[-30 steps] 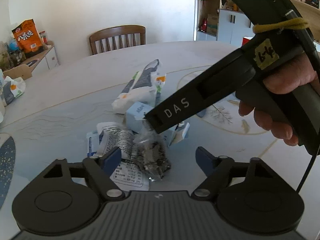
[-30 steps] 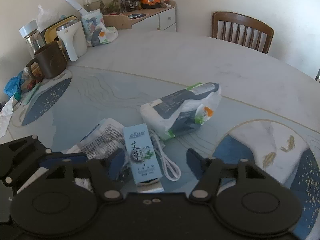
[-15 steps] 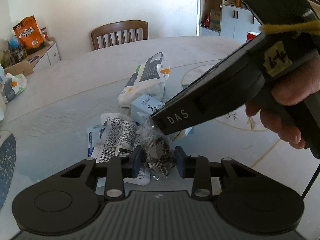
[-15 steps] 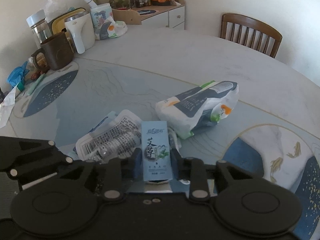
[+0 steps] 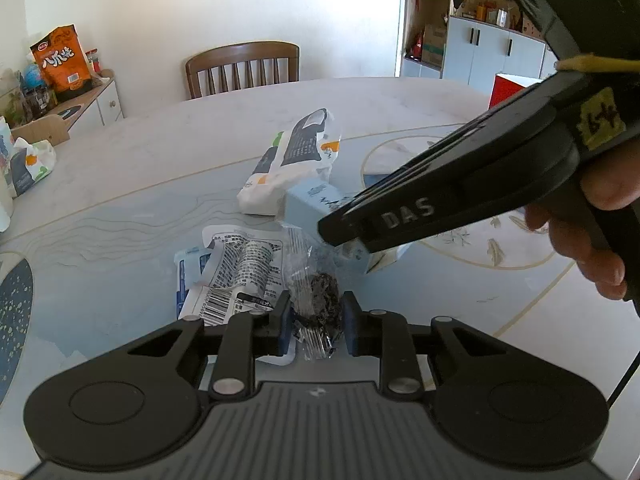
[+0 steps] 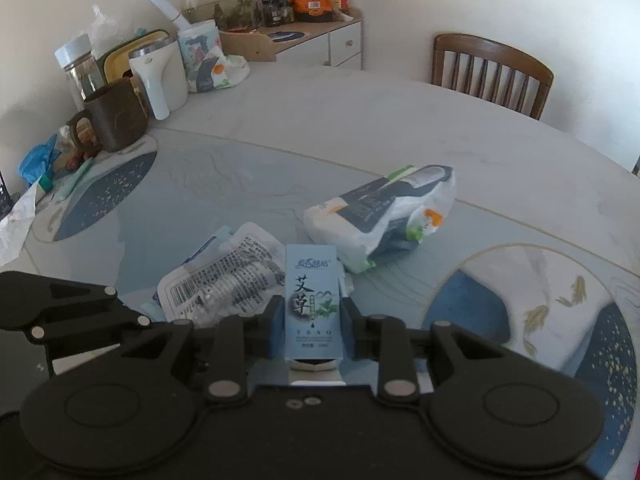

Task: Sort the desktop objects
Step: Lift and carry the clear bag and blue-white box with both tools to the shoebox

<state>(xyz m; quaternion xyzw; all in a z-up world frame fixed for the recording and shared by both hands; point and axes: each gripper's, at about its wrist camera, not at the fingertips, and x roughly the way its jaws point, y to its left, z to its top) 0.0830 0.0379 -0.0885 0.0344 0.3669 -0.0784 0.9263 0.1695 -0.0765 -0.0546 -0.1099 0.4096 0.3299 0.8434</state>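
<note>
Right wrist: hand-held gripper (image 6: 313, 330) angled downward, clamping blue box (image 6: 313, 304).

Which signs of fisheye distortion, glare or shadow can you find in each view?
Left wrist view: the table edge bows, daylight whitens the wall, and the clear bag glints. Right wrist view: dark corners ring the picture, the chair leans outward, the box stays sharp, and a soft shadow lies left of the printed pouch.
</note>
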